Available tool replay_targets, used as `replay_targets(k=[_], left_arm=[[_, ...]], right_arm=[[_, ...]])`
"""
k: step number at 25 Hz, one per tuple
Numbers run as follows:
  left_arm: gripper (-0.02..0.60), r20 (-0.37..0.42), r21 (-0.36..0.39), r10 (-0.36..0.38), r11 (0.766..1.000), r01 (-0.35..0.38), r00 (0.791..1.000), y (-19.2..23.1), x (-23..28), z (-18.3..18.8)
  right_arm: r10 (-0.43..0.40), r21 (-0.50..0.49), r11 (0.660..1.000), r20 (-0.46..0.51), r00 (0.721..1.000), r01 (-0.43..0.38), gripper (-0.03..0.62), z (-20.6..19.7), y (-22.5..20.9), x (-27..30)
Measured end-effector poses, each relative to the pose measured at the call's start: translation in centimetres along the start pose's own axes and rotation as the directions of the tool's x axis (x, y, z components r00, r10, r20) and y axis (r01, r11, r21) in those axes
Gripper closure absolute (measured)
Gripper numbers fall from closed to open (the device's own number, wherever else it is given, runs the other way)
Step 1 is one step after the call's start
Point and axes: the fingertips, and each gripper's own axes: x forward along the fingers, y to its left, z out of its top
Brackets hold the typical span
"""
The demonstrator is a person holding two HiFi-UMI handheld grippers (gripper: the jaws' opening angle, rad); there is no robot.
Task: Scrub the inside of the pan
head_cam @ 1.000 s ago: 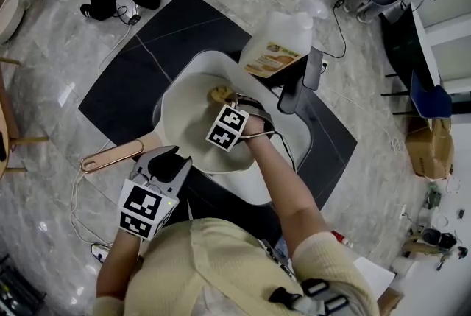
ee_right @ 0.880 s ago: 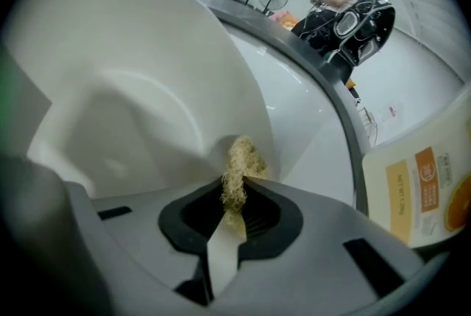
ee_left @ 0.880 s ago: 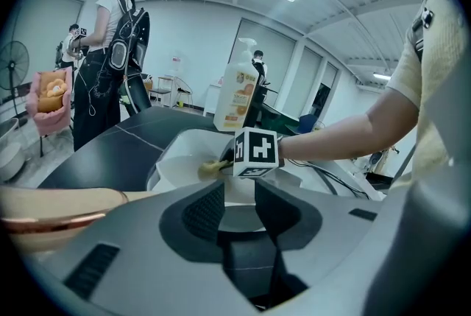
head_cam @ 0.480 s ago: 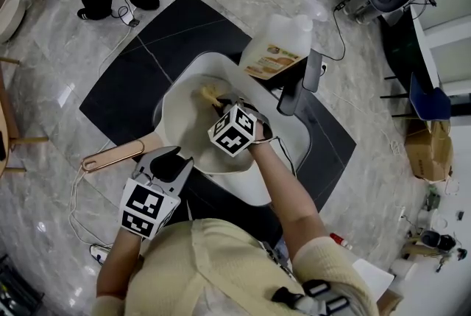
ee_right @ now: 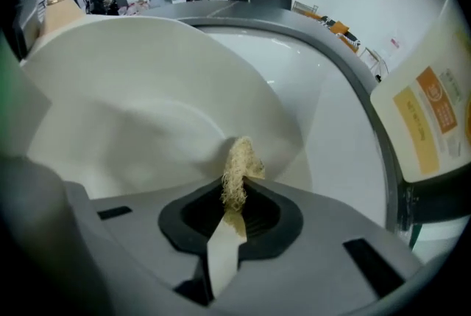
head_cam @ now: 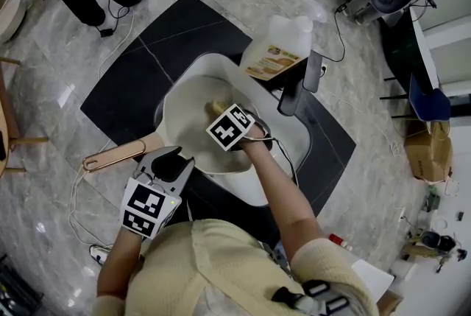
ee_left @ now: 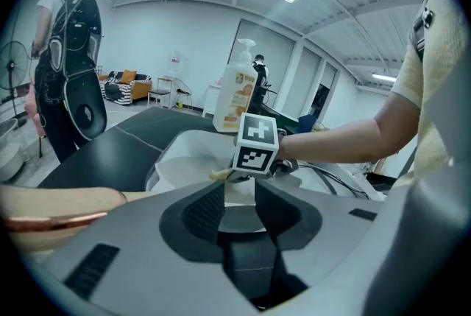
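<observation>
Just left of the left gripper (head_cam: 168, 158), whose jaws are standing apart and empty, the pan's handle (head_cam: 110, 155) is lying; the pan (head_cam: 184, 123) is sitting ahead. The right gripper (ee_right: 234, 198), inside it, is pinching a scrubber (ee_right: 237, 160), pressing forward against the inner wall.

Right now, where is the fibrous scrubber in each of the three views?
Head view: the scrubber pokes out at the right gripper tip, inside the white pan.
Left gripper view: a tan tuft just left of the marker cube, mid-frame.
Right gripper view: centre, clamped between the jaws.
Shared landmark: the orange-labelled bottle.
</observation>
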Motion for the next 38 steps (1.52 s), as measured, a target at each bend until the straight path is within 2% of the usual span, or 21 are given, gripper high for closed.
replay_targets(k=[4,7,15,19,27,34,38], left_arm=[[0.449,0.001,0.000,-0.001,1.000,0.001,1.000,0.0,-0.1,0.0],[0.449,0.003,-0.001,-0.001,1.000,0.001,1.000,-0.1,-0.1,0.0],[0.449,0.000,0.003,-0.001,1.000,0.001,1.000,-0.1,0.0,0.0],[0.449,0.004,0.006,-0.001,1.000,0.001,1.000,-0.1,0.0,0.0],[0.449,0.001,0.012,-0.006,1.000,0.006,1.000,-0.2,0.1,0.0],[0.449,-0.009,0.016,-0.013,1.000,0.013,1.000,-0.1,0.2,-0.1],[0.449,-0.009,0.019,-0.017,1.000,0.017,1.000,-0.3,0.2,-0.1]], right_arm=[[0.043,0.042,0.998,-0.060,0.997,-0.041,0.539,-1.1,0.8,1.4],[0.097,0.069,0.993,-0.064,0.993,-0.092,0.539,-1.1,1.5,2.0],[0.184,0.022,0.983,0.030,0.983,-0.184,0.539,2.1,3.8,1.7],[0.245,-0.065,0.969,0.119,0.962,-0.238,0.539,4.1,5.5,0.7],[0.359,-0.256,0.915,0.171,0.917,-0.311,0.539,5.5,8.9,-1.3],[0.460,-0.358,0.845,0.110,0.881,-0.397,0.539,4.4,11.1,-3.3],[0.512,-0.414,0.794,0.063,0.857,-0.445,0.539,3.5,12.2,-4.1]])
